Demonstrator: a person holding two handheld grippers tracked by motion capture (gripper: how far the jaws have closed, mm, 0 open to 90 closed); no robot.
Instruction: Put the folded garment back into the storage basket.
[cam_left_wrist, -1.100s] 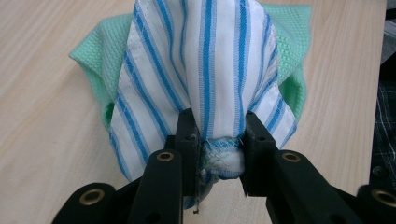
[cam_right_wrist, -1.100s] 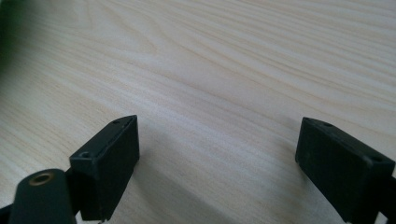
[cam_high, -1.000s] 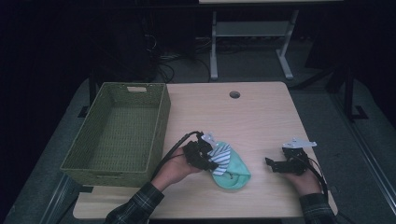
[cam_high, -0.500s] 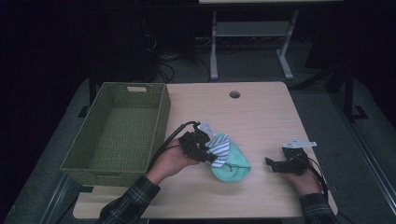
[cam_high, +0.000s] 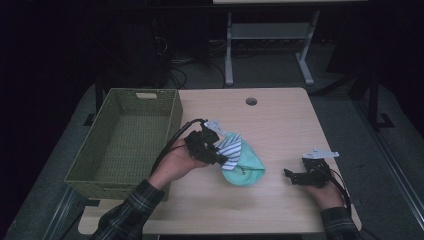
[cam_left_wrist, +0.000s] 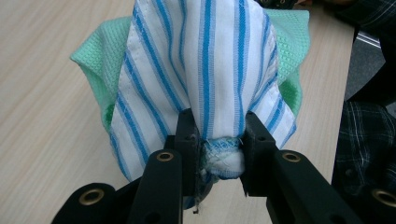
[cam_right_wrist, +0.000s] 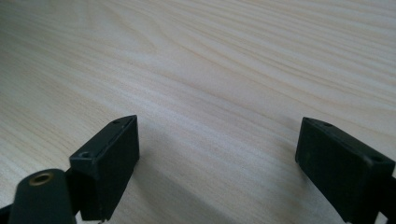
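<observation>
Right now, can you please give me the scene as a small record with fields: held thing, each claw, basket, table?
held thing: striped cloth bunched with a green cloth
left claw: shut on the striped cloth, lifting it off the table
right claw: open, nothing between its jaws, low over bare wood
basket: green woven, at the table's left edge, nothing in it
table: light wood, round hole near the far edge

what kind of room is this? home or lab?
Likely a lab or office workstation: a wooden desk with a cable hole, loose cables on the floor behind, and another desk's metal frame.
</observation>
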